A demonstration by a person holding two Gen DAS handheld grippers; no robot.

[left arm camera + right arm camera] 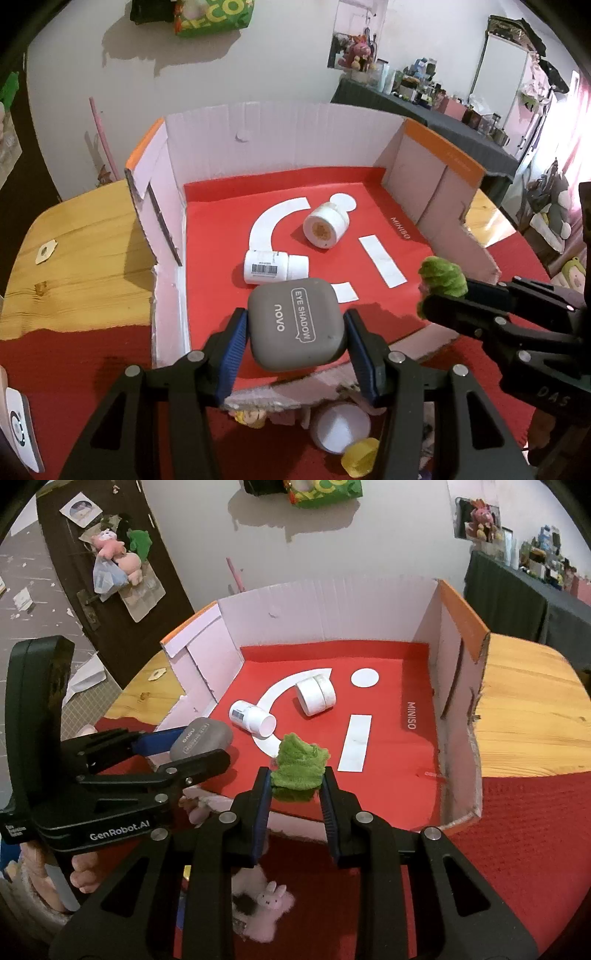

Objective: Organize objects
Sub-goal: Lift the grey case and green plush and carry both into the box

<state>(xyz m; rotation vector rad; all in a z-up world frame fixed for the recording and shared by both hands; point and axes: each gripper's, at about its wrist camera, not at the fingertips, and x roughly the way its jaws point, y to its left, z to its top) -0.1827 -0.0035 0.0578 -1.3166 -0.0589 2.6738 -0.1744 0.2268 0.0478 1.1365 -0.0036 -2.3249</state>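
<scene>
Nearest our lenses, our left gripper (pixel 295 332) is clamped on a grey eye shadow case (pixel 297 323), its blue pads pressing the case's two sides, and our right gripper (pixel 297 781) pinches a green plush piece (pixel 298 766) between its fingers. Both loads hang over the near edge of the cardboard box (pixel 332 602); from the right wrist view the case (pixel 201 738) sits to the left of the green plush, near but apart. Below the grippers we see a red cloth (pixel 517 830) covering the near part of the wooden table (pixel 528 709), with a small pink bunny plush (pixel 271 901) lying on it, and from the left wrist view a white round lid (pixel 340 426) and a yellow object (pixel 360 458) just under the box's torn front wall.

Inside the box, a red MINISO sheet (pixel 399 760) lines the floor. On it a white bottle (pixel 275 266) with a barcode lies on its side, just beyond the case, and a white jar (pixel 327 225) lies tipped over farther in, well short of the back wall.

Beyond the box we see a pale wall with a green bag (pixel 321 491) hanging on it, a dark door (pixel 110 572) with plush toys, and a cluttered dark shelf (pixel 424 107) to the right.
</scene>
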